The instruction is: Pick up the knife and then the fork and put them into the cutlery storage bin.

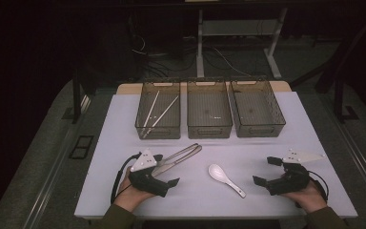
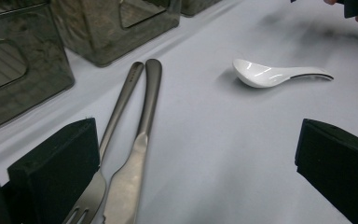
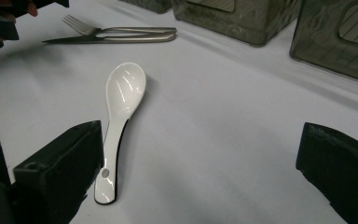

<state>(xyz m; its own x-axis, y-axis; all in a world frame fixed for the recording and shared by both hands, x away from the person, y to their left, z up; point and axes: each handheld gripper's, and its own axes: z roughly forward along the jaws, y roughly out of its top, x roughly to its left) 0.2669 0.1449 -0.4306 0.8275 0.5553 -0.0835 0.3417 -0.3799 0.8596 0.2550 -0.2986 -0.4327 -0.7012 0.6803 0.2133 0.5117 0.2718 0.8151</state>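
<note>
The spoon (image 1: 226, 179) lies between both spread grippers, handle pointing near-right, just left of the nearer right gripper (image 1: 269, 174); left gripper (image 1: 166, 169) flanks the fork (image 2: 103, 158).

On your tabletop (image 1: 124, 191), three bins (image 1: 209, 109) sit side by side at the back, chopsticks (image 1: 156, 113) in the left one, with fork (image 1: 183, 151) and knife (image 1: 171, 164) left of the spoon (image 1: 225, 179) in front.
</note>
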